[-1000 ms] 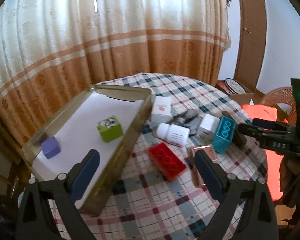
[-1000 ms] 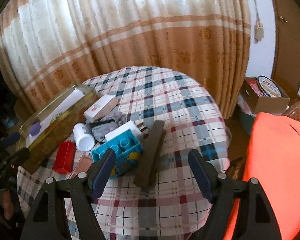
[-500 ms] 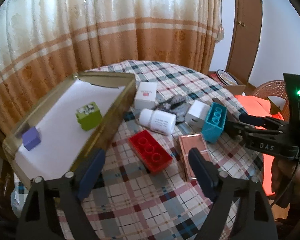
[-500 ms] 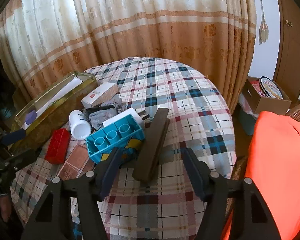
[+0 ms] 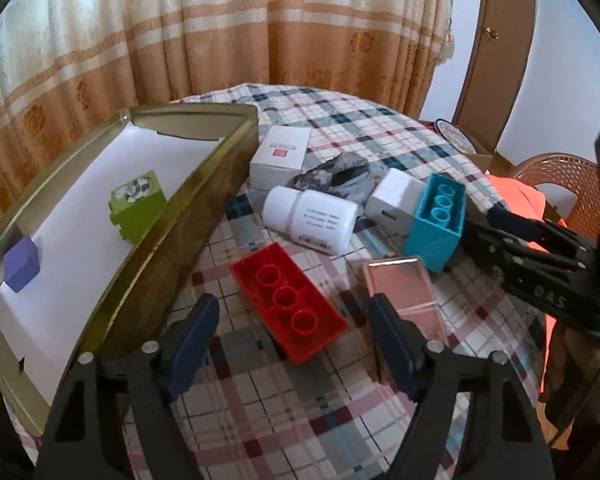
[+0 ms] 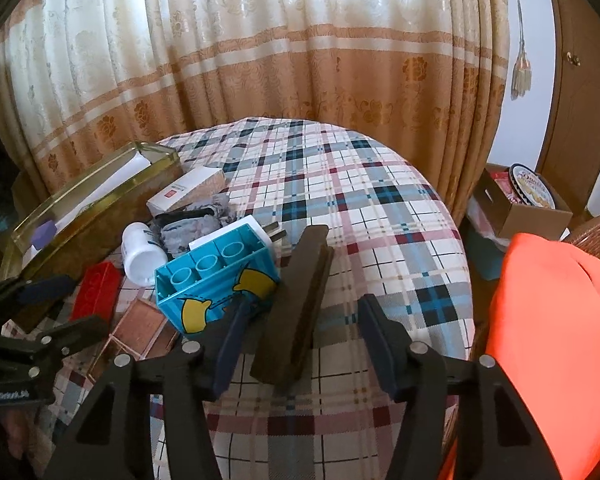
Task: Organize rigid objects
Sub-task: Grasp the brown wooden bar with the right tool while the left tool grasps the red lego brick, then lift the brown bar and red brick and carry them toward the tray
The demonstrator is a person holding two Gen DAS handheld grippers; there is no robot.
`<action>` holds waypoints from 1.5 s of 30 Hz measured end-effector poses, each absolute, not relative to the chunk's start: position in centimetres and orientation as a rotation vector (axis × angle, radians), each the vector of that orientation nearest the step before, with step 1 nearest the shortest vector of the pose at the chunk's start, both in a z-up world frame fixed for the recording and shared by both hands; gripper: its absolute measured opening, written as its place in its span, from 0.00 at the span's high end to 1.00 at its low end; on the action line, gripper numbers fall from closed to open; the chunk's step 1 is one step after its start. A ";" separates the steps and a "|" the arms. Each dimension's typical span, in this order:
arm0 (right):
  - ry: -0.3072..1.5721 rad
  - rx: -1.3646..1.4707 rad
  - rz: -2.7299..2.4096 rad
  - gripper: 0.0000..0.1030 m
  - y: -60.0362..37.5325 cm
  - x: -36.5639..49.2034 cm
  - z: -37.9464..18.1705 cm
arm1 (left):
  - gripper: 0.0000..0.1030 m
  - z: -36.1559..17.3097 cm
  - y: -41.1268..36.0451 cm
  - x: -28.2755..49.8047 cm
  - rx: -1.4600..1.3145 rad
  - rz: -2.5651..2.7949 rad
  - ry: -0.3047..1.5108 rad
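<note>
A gold tray lined with white paper holds a green block and a purple cube. Beside it on the plaid table lie a red brick, a pink case, a white bottle, two white boxes and a teal brick. My left gripper is open, its jaws on either side of the red brick's near end. My right gripper is open around a dark brown bar, next to the teal brick.
A crumpled grey cloth lies among the boxes. An orange cloth covers a wicker chair at the right. A cardboard box with a round tin stands on the floor. Curtains hang behind the round table.
My left gripper has moved right and closer to the red brick. My right gripper has advanced over the brown bar, towards the teal brick. Both stay open.
</note>
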State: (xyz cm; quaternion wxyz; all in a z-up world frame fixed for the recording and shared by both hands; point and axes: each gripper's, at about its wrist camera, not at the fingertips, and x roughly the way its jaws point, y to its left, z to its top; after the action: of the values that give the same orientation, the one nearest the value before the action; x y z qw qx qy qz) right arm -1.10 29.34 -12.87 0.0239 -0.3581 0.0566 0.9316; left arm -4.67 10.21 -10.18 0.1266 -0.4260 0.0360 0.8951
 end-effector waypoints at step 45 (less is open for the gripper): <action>0.207 -1.019 2.926 0.83 29.5 -0.2 -13.6 | 0.71 -10.1 10.0 -5.0 -1.214 2.595 0.050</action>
State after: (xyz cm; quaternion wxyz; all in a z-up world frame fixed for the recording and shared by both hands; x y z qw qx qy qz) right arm -0.25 29.52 -13.58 0.0183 -0.3283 0.0666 0.9421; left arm -5.01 10.02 -10.08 0.1374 -0.4196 0.0172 0.8971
